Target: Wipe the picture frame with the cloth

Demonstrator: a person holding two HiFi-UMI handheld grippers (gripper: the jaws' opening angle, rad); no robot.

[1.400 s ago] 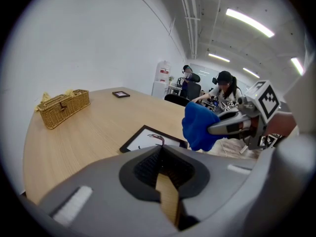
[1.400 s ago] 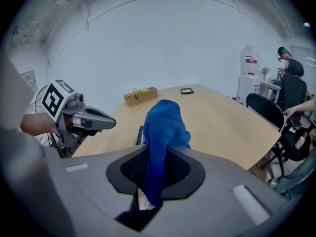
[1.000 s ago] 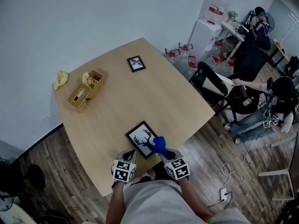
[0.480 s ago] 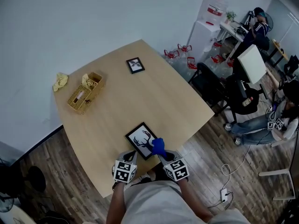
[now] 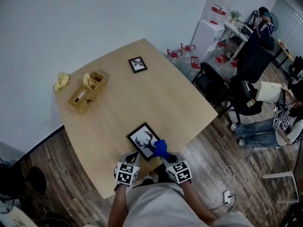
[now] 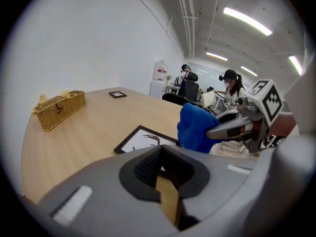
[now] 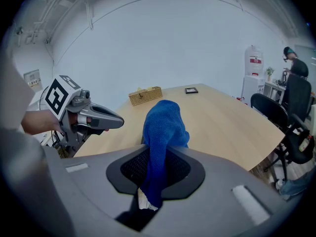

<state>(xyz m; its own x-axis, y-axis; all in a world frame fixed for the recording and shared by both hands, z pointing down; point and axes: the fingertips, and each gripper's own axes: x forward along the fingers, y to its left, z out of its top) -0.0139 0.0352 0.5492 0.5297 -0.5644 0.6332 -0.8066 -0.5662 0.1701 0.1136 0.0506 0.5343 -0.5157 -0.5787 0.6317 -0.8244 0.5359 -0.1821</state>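
- At the far left edge of the table (image 5: pixel 142 98) lies a crumpled yellow rag (image 5: pixel 61 81). Just beside it stands a wicker basket (image 5: pixel 86 92). Both are well apart from the work.
- The left gripper (image 5: pixel 131 156) hovers at the near edge of the table, just left of the picture frame. Its jaws are pressed together with nothing between them. It does not touch the frame.
- A second small frame (image 5: pixel 138 64) lies flat near the far corner of the table, untouched.
- The picture frame (image 5: pixel 144 141), black with a deer print, lies flat close to the near edge, between the two grippers.
- The blue cloth (image 5: pixel 161 148) is bunched over the frame's near right corner. No view settles whether it presses on the glass or hangs just above it.
- The right gripper (image 7: pixel 157 174) pinches the cloth tight between its jaws, and a wad stands out ahead of the tips.
- To the right, off the table, are office chairs, a water dispenser (image 5: pixel 215 13) and seated people.
- Step in hand, as I judge it: wiping is under way at one corner, with most of the print not yet covered.
- The next move calls for the wad to be pressed flat and drawn leftward across the glass. The frame is loose on smooth wood and may slide, so the left gripper would do well to steady its left edge.
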